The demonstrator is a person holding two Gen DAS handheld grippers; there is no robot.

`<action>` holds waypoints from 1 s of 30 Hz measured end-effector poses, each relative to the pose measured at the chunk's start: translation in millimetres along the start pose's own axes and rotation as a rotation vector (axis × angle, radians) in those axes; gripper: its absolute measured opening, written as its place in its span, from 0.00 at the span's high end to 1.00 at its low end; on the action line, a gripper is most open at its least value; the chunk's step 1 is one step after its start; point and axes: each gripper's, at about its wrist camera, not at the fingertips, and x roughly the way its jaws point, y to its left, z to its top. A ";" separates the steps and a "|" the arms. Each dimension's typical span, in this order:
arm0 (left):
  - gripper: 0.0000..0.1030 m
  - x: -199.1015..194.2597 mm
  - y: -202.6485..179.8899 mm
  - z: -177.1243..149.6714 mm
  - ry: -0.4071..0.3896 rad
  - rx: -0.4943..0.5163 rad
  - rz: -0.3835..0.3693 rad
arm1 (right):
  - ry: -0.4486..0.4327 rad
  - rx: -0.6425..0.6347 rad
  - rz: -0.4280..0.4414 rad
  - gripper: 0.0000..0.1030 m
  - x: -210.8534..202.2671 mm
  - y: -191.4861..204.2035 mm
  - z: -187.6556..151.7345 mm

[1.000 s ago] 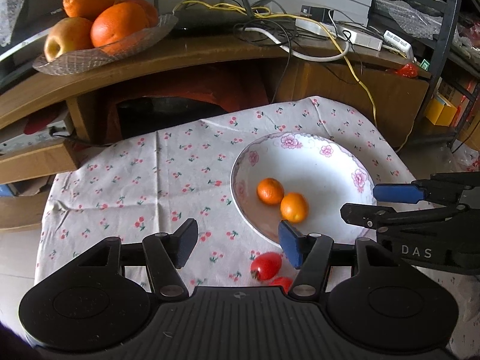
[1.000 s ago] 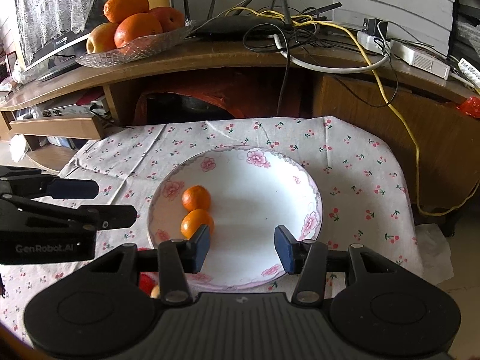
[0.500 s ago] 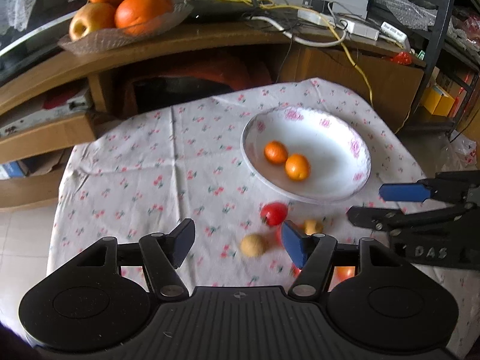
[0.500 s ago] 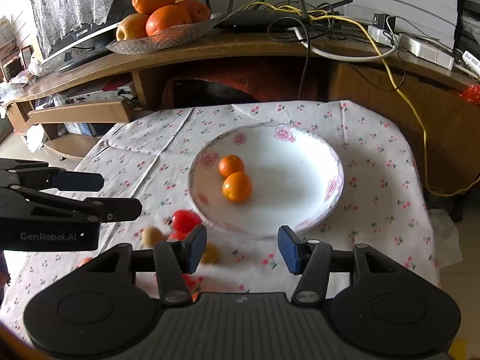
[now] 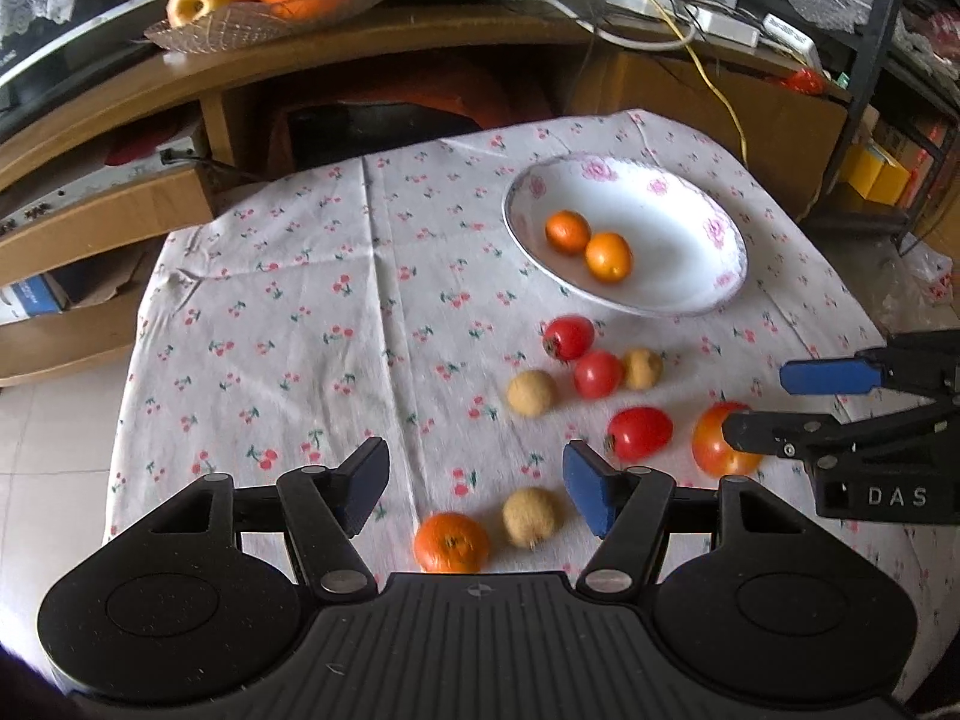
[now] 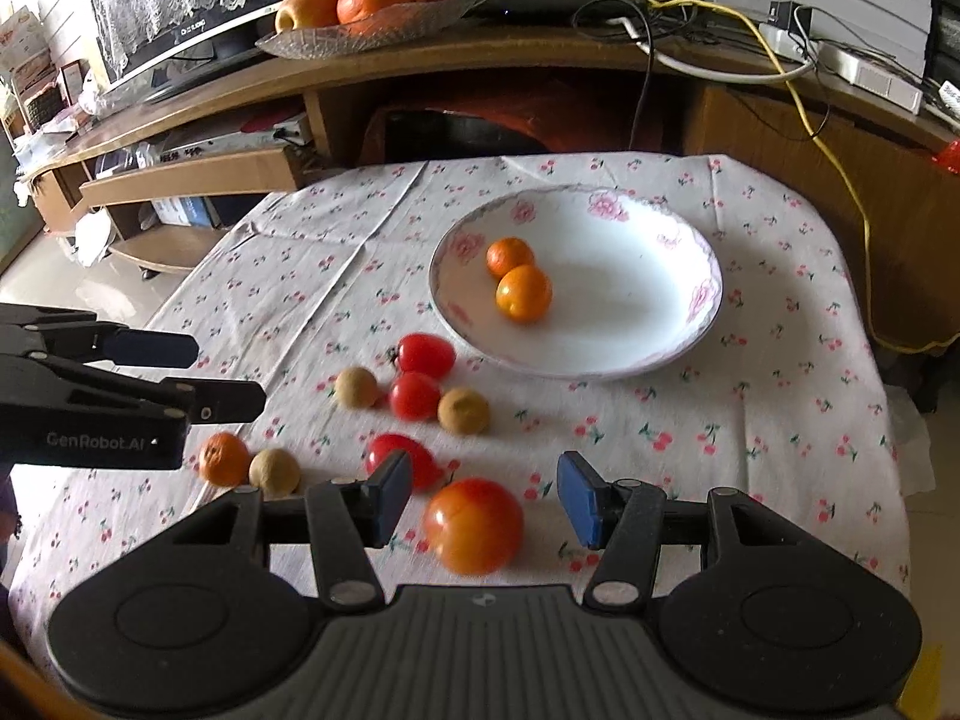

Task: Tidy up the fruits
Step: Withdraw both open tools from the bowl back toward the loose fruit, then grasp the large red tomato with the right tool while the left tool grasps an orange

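Note:
A white flowered plate (image 5: 714, 288) (image 6: 690, 336) holds two small oranges (image 5: 608, 256) (image 6: 523, 293). On the cloth in front of it lie several small red tomatoes (image 5: 639, 432) (image 6: 415, 396), tan round fruits (image 5: 531, 392) (image 6: 462, 411), a small orange (image 5: 451, 542) (image 6: 223, 458) and a big orange-red tomato (image 5: 717, 447) (image 6: 474, 525). My left gripper (image 5: 477, 489) is open and empty above the small orange and a tan fruit (image 5: 532, 517). My right gripper (image 6: 483, 501) is open, with the big tomato between its fingers but not touched.
A glass dish (image 5: 258, 24) (image 6: 360, 30) with big oranges and an apple stands on the wooden shelf behind the table. Cables and power strips (image 6: 840, 60) lie on the shelf at right. The flowered tablecloth (image 5: 300, 312) hangs over the table's edges.
Both grippers have pulled back and up from the plate. More of the table now shows, with the loose fruits in front of the plate. Both stay open.

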 end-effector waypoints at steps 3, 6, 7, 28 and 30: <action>0.31 -1.7 -0.3 -7.2 0.012 0.014 -0.005 | 0.012 -0.007 -0.001 0.50 0.3 1.3 -4.3; 0.30 -3.4 1.4 -12.9 0.020 0.018 -0.015 | 0.028 -0.021 -0.001 0.48 3.1 3.9 -8.6; 0.30 -3.3 2.2 -14.3 0.023 0.018 -0.018 | 0.033 -0.027 0.000 0.48 4.8 5.1 -9.7; 0.27 29.7 4.6 -27.0 0.104 0.111 -0.031 | 0.102 -0.068 0.000 0.47 45.5 6.1 -9.3; 0.28 32.1 2.8 -27.2 0.109 0.124 -0.033 | 0.103 -0.072 -0.001 0.47 46.5 7.1 -8.4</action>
